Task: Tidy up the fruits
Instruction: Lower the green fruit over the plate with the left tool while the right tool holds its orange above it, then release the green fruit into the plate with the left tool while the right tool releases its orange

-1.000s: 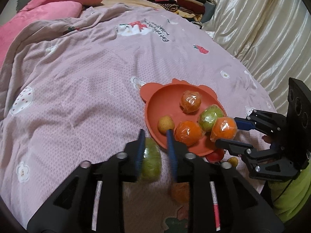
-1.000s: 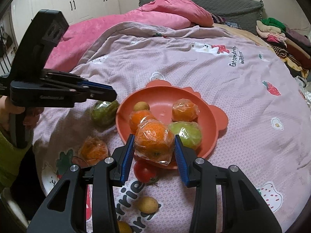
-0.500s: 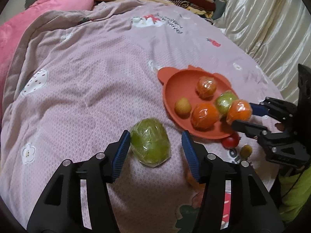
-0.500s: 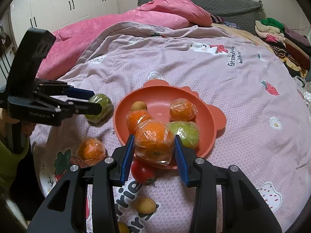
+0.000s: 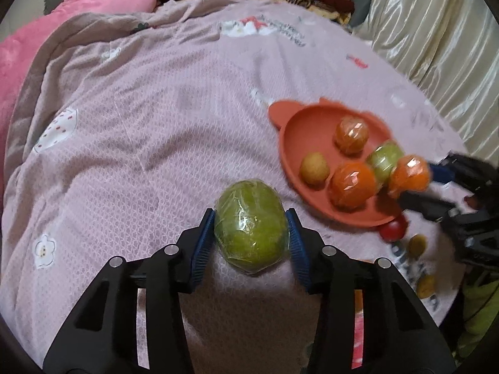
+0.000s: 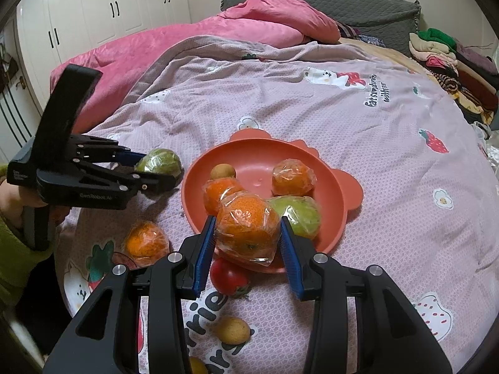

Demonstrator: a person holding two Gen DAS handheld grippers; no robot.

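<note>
Green, plastic-wrapped fruit [image 5: 251, 228] is clamped by the left gripper [image 5: 251, 237], whose jaws have just been closing, left of the orange plate [image 6: 336, 193]. At the plate's near rim, a wrapped orange [image 6: 246, 227] (film crinkled) is gripped by the right gripper [image 6: 248, 243].

Bed under a mauve printed quilt [image 6: 358, 143], fruit and a plate on top.
An orange-red plate [image 6: 338, 184] sits mid-quilt; beside it lie a wrapped orange [image 6: 145, 240], a red fruit [image 6: 227, 277] and a small yellow-brown fruit [image 6: 232, 330]. A pink blanket [image 6: 187, 40] and folded clothes [image 6: 449, 62] lie farther back.
</note>
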